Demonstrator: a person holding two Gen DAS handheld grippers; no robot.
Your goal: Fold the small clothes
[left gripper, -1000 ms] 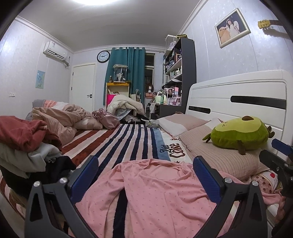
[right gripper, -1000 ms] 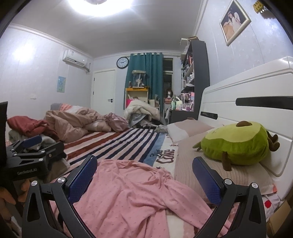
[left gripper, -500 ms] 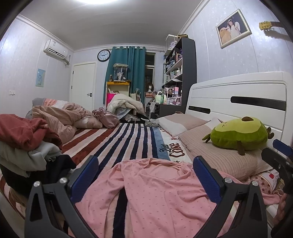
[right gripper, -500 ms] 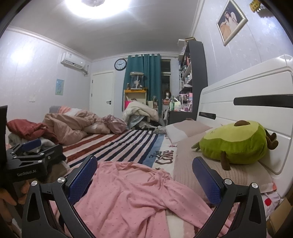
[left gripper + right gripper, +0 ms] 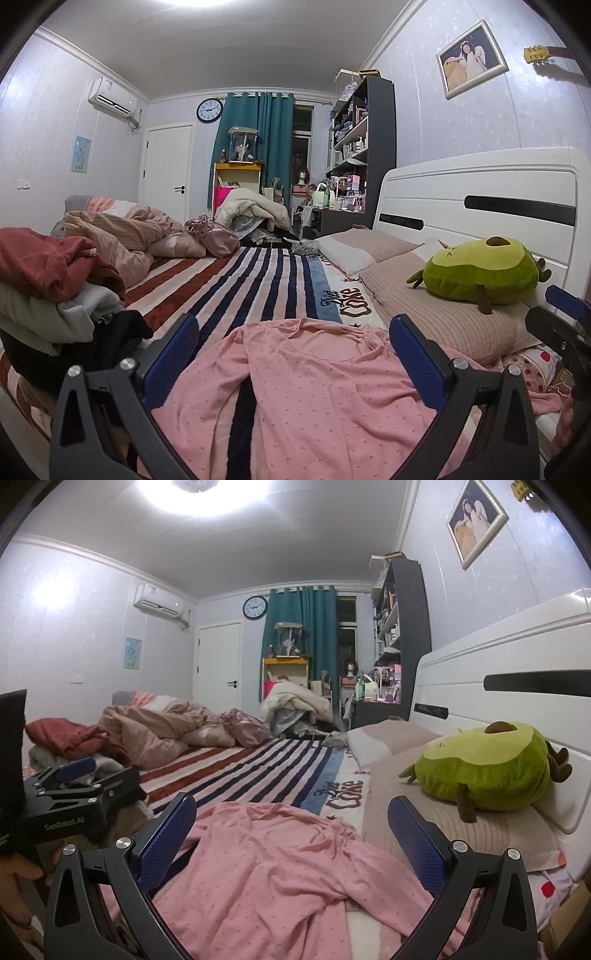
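You held your left gripper (image 5: pixel 293 354) low at the bottom of its frame, jaws spread wide with nothing between them. Your right gripper (image 5: pixel 291 832) sat the same way, jaws wide apart and empty. Your hand (image 5: pixel 16 871) showed at the lower left edge of the right view.

An avocado plush (image 5: pixel 480 273) is seen lying on a beige pillow (image 5: pixel 439 317) against the white headboard (image 5: pixel 480 192). A second pillow (image 5: pixel 362 247) lies beyond it. The bed is covered by a striped blanket (image 5: pixel 236 284). A crumpled duvet (image 5: pixel 122 236) is heaped at the far left, with a pink bag (image 5: pixel 212 236) beside it. A clock (image 5: pixel 209 110) is hung next to the teal curtain (image 5: pixel 258 147). A framed photo (image 5: pixel 472 59) is mounted above the headboard, and an air conditioner (image 5: pixel 112 100) above the door (image 5: pixel 168 170).
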